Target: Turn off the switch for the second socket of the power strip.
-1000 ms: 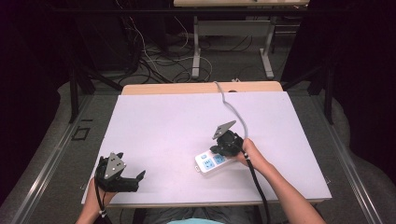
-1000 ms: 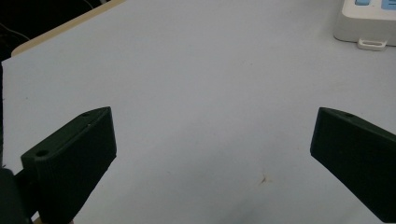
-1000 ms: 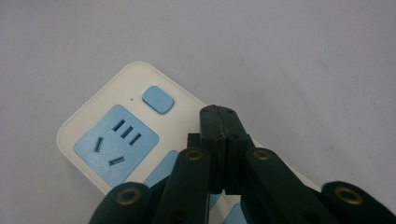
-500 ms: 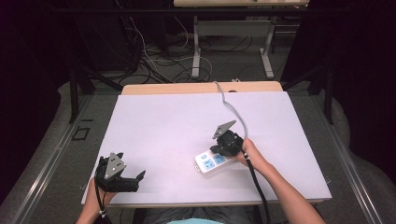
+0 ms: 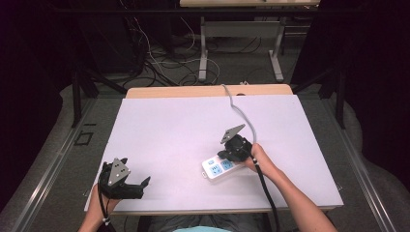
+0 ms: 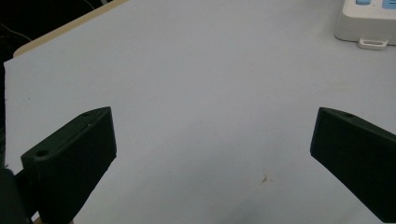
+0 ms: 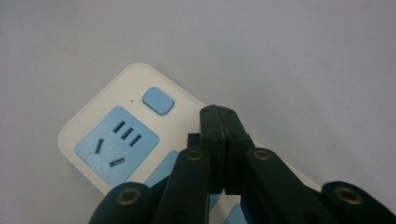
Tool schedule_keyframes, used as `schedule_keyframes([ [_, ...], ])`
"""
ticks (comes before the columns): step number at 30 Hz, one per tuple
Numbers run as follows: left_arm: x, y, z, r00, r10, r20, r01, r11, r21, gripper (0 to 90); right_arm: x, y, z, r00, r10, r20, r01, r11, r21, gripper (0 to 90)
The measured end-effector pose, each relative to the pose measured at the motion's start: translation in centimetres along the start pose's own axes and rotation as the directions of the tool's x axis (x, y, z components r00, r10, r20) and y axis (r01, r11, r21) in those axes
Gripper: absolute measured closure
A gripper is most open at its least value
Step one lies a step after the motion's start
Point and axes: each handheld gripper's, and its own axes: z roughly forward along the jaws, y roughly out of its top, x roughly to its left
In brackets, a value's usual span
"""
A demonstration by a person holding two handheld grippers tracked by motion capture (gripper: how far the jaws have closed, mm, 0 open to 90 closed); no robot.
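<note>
A: High view: the white power strip (image 5: 222,167) lies near the front edge of the table (image 5: 169,130), right of the middle. The right gripper (image 5: 231,155) hangs over it, jaws pressed together, holding nothing.

B: To press that blue switch (image 7: 157,100) well?

A: I think: aim straight, push gently. The right forearm reaches in from the front-right.

B: And the left gripper (image 5: 138,186)?

A: Jaws wide apart, resting by the front-left corner.

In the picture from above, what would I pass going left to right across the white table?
left gripper, jaws open near the table's front left corner → bare white table → white and blue power strip → right gripper, shut, above the strip.
</note>
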Motion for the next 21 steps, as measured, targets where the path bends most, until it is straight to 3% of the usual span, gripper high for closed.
schedule_keyframes([
  [21, -0.01, 0.03, 0.00, 1.0000, 0.001, 0.003, -0.001, 1.0000, 0.006, 0.2, 0.15, 0.01, 0.00, 0.9998, -0.012, 0.012, 0.013, 1.000, -0.006, 90.0],
])
